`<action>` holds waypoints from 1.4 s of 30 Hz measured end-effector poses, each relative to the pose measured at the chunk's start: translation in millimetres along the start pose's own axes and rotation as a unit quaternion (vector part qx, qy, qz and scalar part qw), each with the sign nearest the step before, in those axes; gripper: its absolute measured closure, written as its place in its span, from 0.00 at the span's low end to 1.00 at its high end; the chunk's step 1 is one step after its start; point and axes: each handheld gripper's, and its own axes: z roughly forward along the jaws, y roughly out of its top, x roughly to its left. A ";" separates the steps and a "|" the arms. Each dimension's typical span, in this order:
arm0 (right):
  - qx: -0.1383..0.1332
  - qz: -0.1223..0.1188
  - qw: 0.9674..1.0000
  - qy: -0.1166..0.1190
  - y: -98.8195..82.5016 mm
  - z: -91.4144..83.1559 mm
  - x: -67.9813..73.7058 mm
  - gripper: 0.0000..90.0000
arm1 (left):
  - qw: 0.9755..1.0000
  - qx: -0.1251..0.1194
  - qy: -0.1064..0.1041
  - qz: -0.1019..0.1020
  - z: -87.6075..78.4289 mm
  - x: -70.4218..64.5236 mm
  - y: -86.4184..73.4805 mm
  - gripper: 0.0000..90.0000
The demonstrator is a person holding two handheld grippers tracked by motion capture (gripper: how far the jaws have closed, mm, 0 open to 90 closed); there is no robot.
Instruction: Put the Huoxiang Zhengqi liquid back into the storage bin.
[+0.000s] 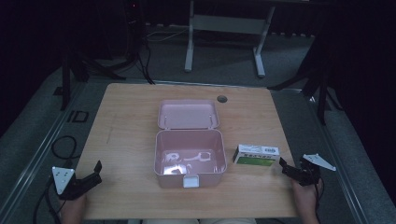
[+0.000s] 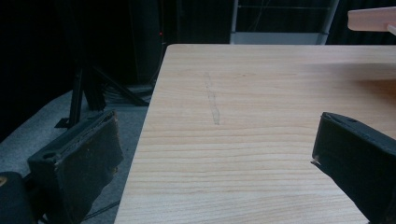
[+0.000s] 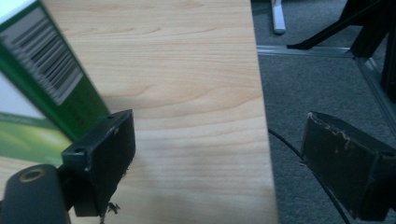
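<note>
Dark room all around, grey carpet underfoot, and in front of me a pale wooden table [image 1: 130,121] with a small round grommet hole [image 1: 222,98] near its far edge. Beyond it, the white legs of another desk [image 1: 224,28] stand on the carpet. Dead centre on my table sits a pink box [image 1: 190,158], lid [image 1: 188,114] thrown back flat toward the far side, white latch [image 1: 190,181] facing me; inside there are pale shapes on the bottom, but I can't make out what they are. Just to the right of the box, not touching it, lies a small white-and-green carton [image 1: 256,155], long side toward me. My left gripper [image 1: 91,177] hangs at the near-left corner of the table, jaws spread wide with nothing between them; along its own view I see one pad [image 2: 88,158] out over the carpet past the table's left edge, the other over bare wood, and a sliver of the pink box up at the far right. My right gripper [image 1: 290,171] is at the near-right corner, just beside the carton's right end, jaws also wide apart and empty. From its camera, the carton [image 3: 42,84] fills the left side, barcode showing, right behind one pad [image 3: 109,154], while the other pad sits out past the table's right edge, above carpet and a trailing black cable [image 3: 299,154].
</note>
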 end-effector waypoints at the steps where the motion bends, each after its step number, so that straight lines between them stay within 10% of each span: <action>1: 0.003 0.004 1.000 0.005 0.9 1.2 -1.6 0.15 | 1.000 0.001 0.000 0.001 0.1 -0.1 0.0 0.02; 12: 0.037 -0.013 0.999 0.031 4.5 0.4 -6.0 0.12 | 1.000 0.003 -0.004 0.002 0.5 0.0 0.1 0.02; 17: 0.071 -0.036 0.993 0.087 3.0 -2.5 -7.2 0.14 | 1.000 0.004 -0.006 0.000 1.0 0.8 0.3 0.02; 33: 0.153 -0.150 0.955 0.204 -5.7 -16.2 7.3 0.15 | 1.000 0.008 -0.011 0.003 1.8 0.7 0.6 0.02; 40: 0.187 -0.214 0.928 0.240 -4.1 -19.8 24.9 0.15 | 1.000 0.009 -0.013 0.002 1.8 1.0 0.7 0.02; 42: 0.186 -0.226 0.926 0.238 -4.3 -20.0 27.3 0.15 | 1.000 0.008 -0.014 0.002 1.8 1.1 0.7 0.02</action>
